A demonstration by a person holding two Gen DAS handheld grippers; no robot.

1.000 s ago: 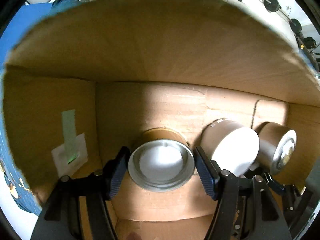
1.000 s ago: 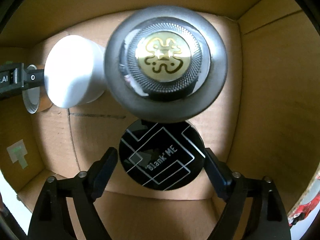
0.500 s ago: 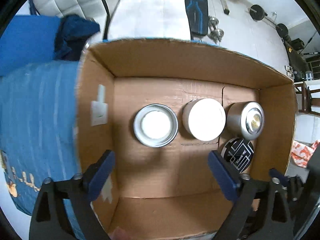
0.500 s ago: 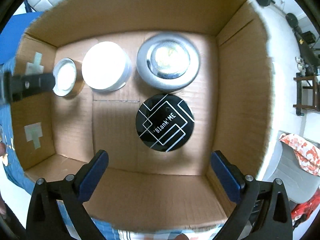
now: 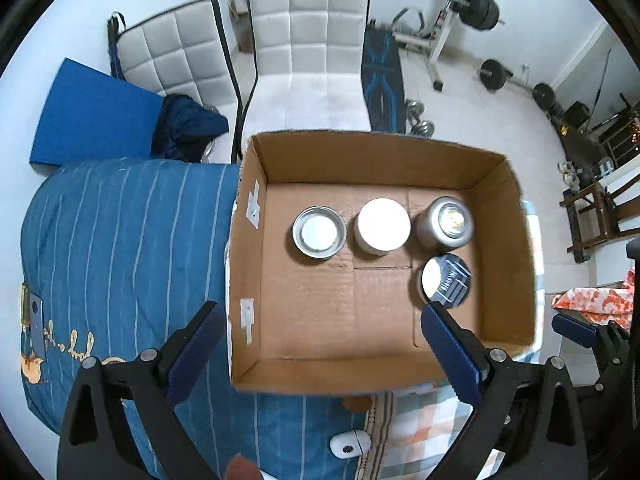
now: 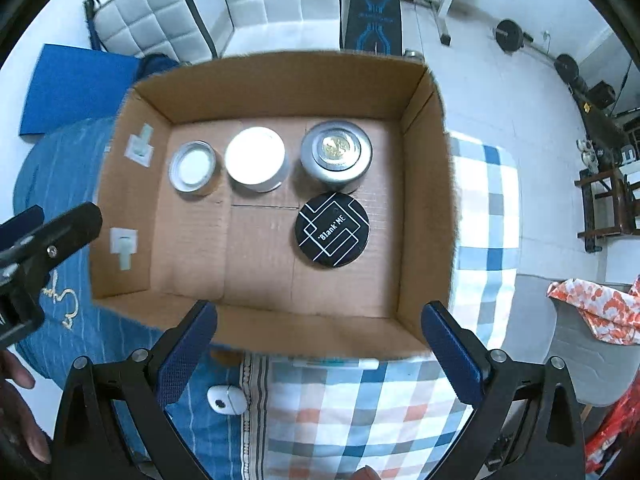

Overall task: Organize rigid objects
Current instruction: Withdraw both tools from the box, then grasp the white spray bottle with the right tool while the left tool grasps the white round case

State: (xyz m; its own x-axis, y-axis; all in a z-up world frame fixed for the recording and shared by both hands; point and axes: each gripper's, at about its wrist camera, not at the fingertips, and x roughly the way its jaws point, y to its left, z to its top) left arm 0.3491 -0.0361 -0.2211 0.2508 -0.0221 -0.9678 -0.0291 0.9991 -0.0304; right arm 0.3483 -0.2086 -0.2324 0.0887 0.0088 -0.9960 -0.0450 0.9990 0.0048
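Now both grippers (image 5: 318, 344) (image 6: 318, 344) hang wide open, empty, above the cardboard box (image 6: 424, 208).
Your risk: clipping its rim re-entering, toppling the black 'Blank ME' tin (image 6: 332, 230).

The left claw (image 5: 320, 344) hangs with its jaws spread wide, blue-padded fingers (image 5: 196, 350) angled outward, nothing between them. The right claw (image 6: 320, 344) is likewise spread wide and holds nothing, its blue pads (image 6: 450, 354) well apart. In the right wrist view the left claw's black finger reaches in from the left edge, with part of a bare hand (image 6: 18, 412) below it.
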